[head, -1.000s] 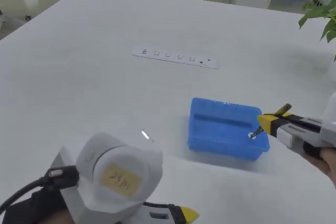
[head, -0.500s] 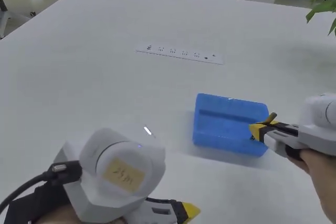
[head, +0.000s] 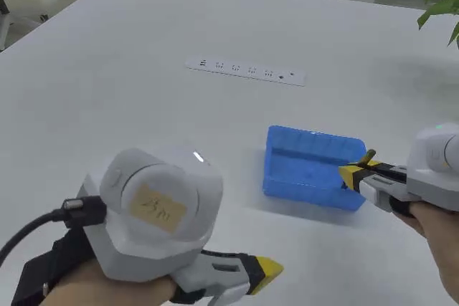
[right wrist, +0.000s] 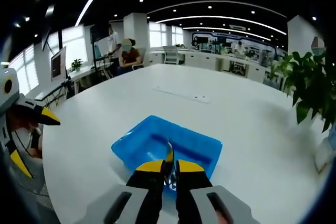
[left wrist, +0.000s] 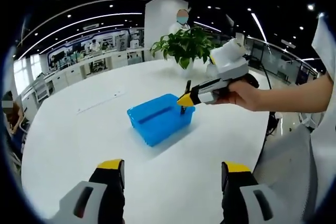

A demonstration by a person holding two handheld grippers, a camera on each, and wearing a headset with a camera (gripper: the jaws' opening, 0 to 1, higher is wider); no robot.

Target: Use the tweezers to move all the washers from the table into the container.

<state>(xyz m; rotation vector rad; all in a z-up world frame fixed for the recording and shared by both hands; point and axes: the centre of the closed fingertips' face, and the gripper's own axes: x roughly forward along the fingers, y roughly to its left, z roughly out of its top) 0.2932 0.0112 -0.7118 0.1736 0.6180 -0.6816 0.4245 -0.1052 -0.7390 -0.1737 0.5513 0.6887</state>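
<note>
Tweezers [right wrist: 168, 153] are clenched in the right claw [right wrist: 169, 166] at the near right of the white bench [head: 129, 48]. The left claw [left wrist: 173, 165] is spread wide, grasping nothing. The tweezer tips point into the blue container [head: 305, 191]. Farther back lies a power strip [head: 247, 72].
</note>
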